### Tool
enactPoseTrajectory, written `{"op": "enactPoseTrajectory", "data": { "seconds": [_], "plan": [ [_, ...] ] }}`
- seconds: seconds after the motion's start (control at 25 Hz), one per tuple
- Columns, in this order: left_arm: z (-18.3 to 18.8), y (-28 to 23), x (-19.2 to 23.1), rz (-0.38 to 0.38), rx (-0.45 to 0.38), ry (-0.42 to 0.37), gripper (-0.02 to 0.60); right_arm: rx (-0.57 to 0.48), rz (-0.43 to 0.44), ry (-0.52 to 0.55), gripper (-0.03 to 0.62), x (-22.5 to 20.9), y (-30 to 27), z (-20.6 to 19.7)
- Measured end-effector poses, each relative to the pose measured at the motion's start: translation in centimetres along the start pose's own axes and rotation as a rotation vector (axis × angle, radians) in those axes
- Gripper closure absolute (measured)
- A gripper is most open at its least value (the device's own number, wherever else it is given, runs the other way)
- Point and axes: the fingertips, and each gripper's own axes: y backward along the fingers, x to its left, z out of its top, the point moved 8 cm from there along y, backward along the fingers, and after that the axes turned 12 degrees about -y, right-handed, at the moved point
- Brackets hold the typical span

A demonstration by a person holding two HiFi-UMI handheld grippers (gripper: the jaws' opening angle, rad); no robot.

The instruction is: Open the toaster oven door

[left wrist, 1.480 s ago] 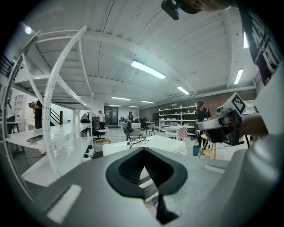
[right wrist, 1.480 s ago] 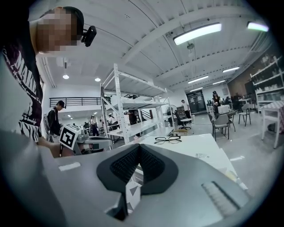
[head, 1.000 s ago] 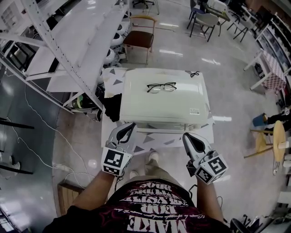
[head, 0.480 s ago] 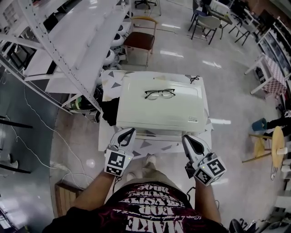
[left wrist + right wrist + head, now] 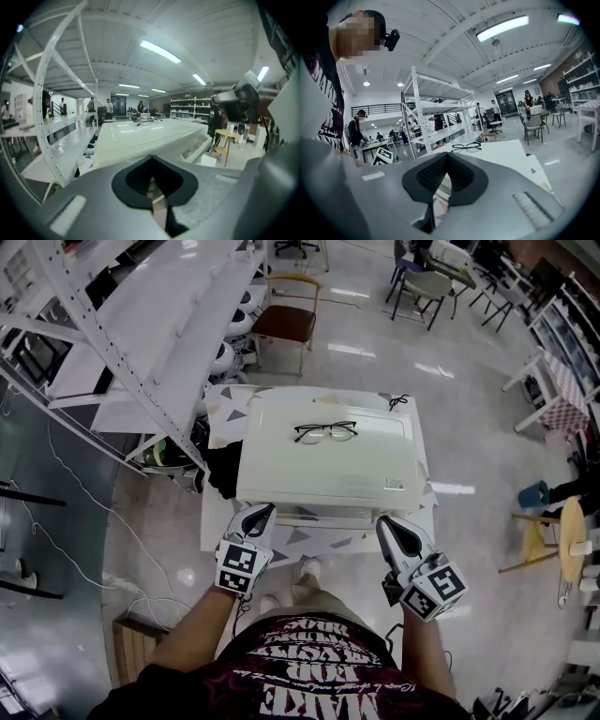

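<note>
In the head view a white toaster oven sits on a small table with a triangle pattern, its front facing the person, and a pair of glasses lies on its top. The left gripper is just before the oven's front left corner and the right gripper just before its front right corner; neither touches the oven. A white shelf rack stands to the left and a chair beyond the table. In the left gripper view the jaws are clenched tip to tip with nothing between them, and the oven's top stretches away just ahead. In the right gripper view the jaws are likewise pressed together and empty, with the glasses on the oven top beyond them
</note>
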Motion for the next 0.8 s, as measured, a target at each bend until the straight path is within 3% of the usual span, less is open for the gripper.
{"op": "enactPoseTrajectory", "data": {
  "seconds": [0.16, 0.8],
  "plan": [
    [0.1, 0.0, 0.0, 0.001, 0.000, 0.029, 0.581, -0.003, 0.004, 0.015, 0.568, 0.4, 0.2, 0.1],
    [0.0, -0.1, -0.1, -0.048, 0.037, -0.010, 0.581, -0.019, -0.001, 0.043, 0.568, 3.6, 2.0, -1.3]
  ]
}}
